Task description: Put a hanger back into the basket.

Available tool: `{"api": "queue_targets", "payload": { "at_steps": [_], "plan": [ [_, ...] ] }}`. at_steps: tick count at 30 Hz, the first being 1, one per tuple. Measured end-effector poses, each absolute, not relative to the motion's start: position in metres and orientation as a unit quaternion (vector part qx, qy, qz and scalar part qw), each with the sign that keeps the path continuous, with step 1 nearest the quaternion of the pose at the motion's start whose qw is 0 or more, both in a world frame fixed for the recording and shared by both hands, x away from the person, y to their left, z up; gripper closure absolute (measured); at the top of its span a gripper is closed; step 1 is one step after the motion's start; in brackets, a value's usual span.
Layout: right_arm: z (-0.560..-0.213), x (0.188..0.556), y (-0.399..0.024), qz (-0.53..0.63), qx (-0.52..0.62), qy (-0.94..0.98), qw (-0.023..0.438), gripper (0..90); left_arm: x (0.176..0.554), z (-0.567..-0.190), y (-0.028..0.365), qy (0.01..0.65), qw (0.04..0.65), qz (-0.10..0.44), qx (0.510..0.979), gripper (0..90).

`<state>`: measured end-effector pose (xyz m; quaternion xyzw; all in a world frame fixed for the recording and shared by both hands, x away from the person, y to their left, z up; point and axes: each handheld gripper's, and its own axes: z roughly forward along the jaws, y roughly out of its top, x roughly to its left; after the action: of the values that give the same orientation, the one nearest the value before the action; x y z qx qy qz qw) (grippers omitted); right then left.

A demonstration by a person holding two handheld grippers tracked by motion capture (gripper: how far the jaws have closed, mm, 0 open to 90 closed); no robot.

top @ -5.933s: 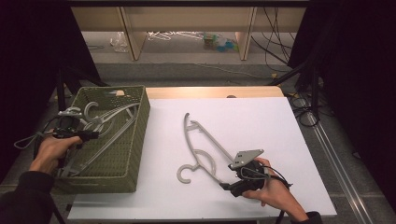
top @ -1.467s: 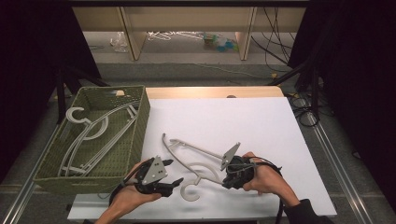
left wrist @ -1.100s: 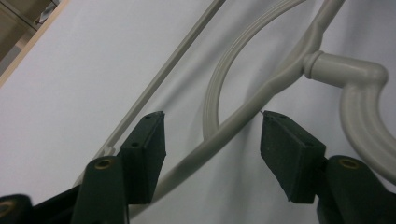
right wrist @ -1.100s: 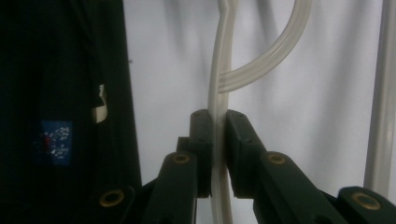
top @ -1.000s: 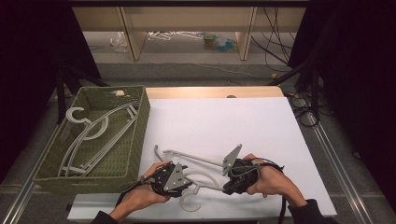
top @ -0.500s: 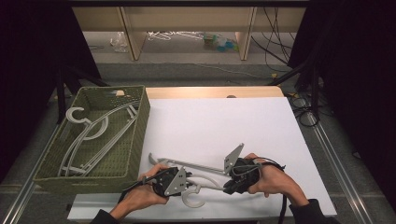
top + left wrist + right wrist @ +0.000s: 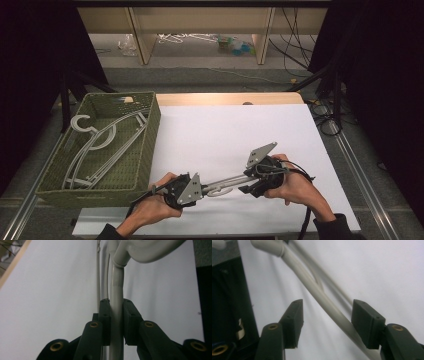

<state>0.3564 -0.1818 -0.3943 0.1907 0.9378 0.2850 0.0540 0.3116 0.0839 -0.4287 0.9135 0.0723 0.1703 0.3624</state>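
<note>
Moved: left gripper has just closed on the hanger; right gripper has just opened.
Hanger: clamped between left jaws, loose between right jaws.
Left: carry to basket.

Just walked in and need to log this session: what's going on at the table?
A person is handing a grey hanger from one handheld gripper to the other over the white table. The left gripper has just closed and clamps a bar of the hanger between its pads. The right gripper has just been opening; the bar runs between its jaws, but the pads stand off it. More hangers already lie in the green basket at the left.
</note>
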Motion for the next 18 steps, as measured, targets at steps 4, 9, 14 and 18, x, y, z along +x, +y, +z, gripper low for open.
{"api": "queue_targets", "payload": {
  "at_steps": [4, 9, 14, 18],
  "plan": [
    [-0.384, 0.356, -0.184, 0.318, 0.223, 0.918, 0.086, 39.0, 0.319, -0.427, 0.089, 0.132, 0.393, 0.124, 0.902, 79.2],
    [-0.375, 0.355, -0.188, 0.341, 0.242, 0.902, 0.107, 37.6, 0.328, -0.425, 0.103, 0.215, 0.412, 0.100, 0.880, 79.3],
    [-0.378, 0.347, -0.187, 0.338, 0.233, 0.905, 0.106, 37.1, 0.333, -0.420, 0.117, 0.261, 0.434, 0.078, 0.858, 79.3],
    [-0.383, 0.337, -0.185, 0.347, 0.223, 0.905, 0.100, 36.1, 0.338, -0.413, 0.129, 0.289, 0.459, 0.058, 0.838, 79.3]
  ]
}}
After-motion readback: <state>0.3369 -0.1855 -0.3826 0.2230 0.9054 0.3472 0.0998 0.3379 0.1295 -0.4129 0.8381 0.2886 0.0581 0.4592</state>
